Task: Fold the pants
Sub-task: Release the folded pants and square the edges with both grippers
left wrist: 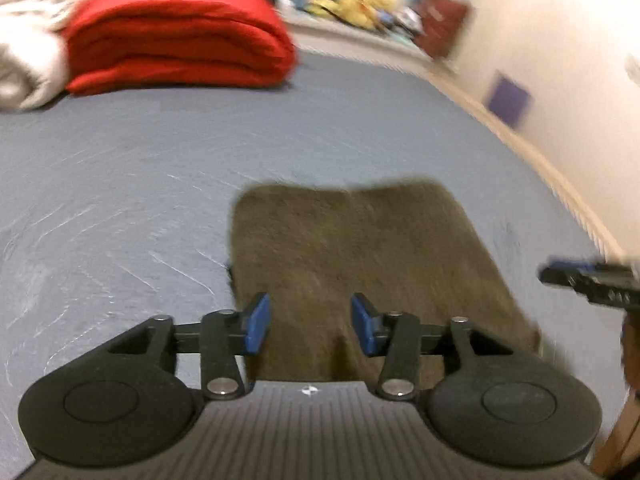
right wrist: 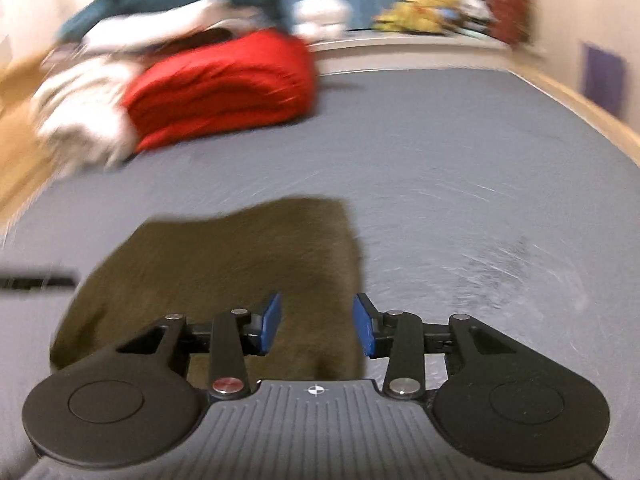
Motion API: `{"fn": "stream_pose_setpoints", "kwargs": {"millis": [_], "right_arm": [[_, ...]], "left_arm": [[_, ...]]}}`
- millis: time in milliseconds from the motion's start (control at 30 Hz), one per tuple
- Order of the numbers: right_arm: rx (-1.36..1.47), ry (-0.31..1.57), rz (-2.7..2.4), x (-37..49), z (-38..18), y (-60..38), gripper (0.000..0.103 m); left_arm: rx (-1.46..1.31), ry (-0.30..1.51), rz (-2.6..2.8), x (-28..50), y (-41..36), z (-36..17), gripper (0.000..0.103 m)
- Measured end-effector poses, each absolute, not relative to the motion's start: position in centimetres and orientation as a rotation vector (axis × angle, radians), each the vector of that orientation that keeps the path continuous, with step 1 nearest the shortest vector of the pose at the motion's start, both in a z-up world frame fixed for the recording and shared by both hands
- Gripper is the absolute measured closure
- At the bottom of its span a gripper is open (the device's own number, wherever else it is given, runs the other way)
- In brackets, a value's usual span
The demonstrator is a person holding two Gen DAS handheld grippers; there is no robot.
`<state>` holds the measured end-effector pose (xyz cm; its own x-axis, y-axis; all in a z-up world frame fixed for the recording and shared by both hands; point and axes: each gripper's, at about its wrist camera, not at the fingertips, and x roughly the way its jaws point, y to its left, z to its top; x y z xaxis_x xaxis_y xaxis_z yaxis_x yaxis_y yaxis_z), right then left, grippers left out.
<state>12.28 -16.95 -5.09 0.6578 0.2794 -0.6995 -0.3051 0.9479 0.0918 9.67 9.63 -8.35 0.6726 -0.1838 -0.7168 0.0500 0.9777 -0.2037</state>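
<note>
The olive-brown pants (left wrist: 360,256) lie folded into a flat rectangle on the grey bed (left wrist: 120,184), near its right edge. The left claw (left wrist: 311,324) hangs above their near end, blue pads spread wide and empty; the right claw (right wrist: 316,324), equally wide and empty, hangs over their right border. A folded red blanket (left wrist: 176,40) sits far left.

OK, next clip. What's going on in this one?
A person with a gripper in each hand is folding pants on a bed. The olive-brown pants lie on the grey sheet as a compact rectangle, so they look already folded. The left gripper and right gripper are both open above the near edge, holding nothing. A folded red blanket sits farther back. Both views are motion-blurred.
</note>
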Motion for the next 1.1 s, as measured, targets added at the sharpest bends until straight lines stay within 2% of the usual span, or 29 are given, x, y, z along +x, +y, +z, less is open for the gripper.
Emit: {"fn": "stream_pose_setpoints", "kwargs": {"millis": [67, 133, 200, 500, 533, 600, 633, 667, 700, 767, 800, 833, 933, 1033, 1100], "right_arm": [[-0.11, 0.825, 0.374, 11.2, -6.5, -15.6, 0.061], [-0.199, 0.937, 0.368, 10.8, -9.1, -14.7, 0.061], [-0.215, 0.97, 0.373, 10.2, -10.7, -14.5, 0.061], [-0.216, 0.952, 0.331, 9.8, -10.6, -14.0, 0.06], [-0.218, 0.951, 0.326, 9.5, -10.4, -14.1, 0.06], [-0.224, 0.949, 0.317, 9.0, -10.3, -14.0, 0.06], [-0.223, 0.948, 0.313, 8.8, -10.2, -14.1, 0.057], [-0.218, 0.952, 0.303, 8.7, -10.1, -14.2, 0.049], [-0.212, 0.959, 0.292, 8.7, -10.0, -14.3, 0.045], [-0.183, 0.978, 0.263, 8.3, -9.8, -14.5, 0.022], [-0.165, 0.989, 0.252, 8.0, -9.7, -14.6, 0.018], [-0.145, 0.999, 0.242, 7.6, -9.6, -14.7, 0.015], [-0.077, 1.013, 0.234, 5.6, -8.5, -14.9, 0.014], [-0.003, 0.991, 0.225, 3.5, -6.7, -15.1, 0.001], [0.039, 0.972, 0.215, 2.5, -5.6, -15.5, 0.001]], "left_arm": [[-0.057, 0.937, -0.142, 9.4, 8.5, -10.3, 0.068], [0.071, 1.013, -0.149, 8.8, 7.1, -12.2, 0.068], [0.113, 1.015, -0.145, 8.2, 6.5, -12.8, 0.068], [0.095, 0.999, -0.095, 7.6, 6.6, -12.5, 0.067], [0.089, 0.994, -0.083, 7.7, 6.6, -12.2, 0.065], [0.058, 0.981, -0.046, 7.0, 6.6, -11.3, 0.051], [0.03, 0.967, -0.016, 6.7, 6.6, -10.9, 0.035], [0.006, 0.95, 0.005, 6.1, 6.6, -10.4, 0.024], [-0.017, 0.932, 0.018, 5.7, 6.4, -10.0, 0.022], [-0.047, 0.891, 0.045, 4.5, 5.6, -9.1, 0.014], [-0.053, 0.871, 0.071, 3.9, 5.1, -8.7, 0.011], [-0.06, 0.851, 0.099, 3.4, 4.5, -8.3, 0.0], [-0.107, 0.793, 0.127, 1.8, 2.9, -7.5, 0.0], [-0.111, 0.799, 0.126, 1.1, 1.4, -7.2, 0.0], [-0.1, 0.798, 0.136, 0.9, 0.7, -7.2, 0.0]]}}
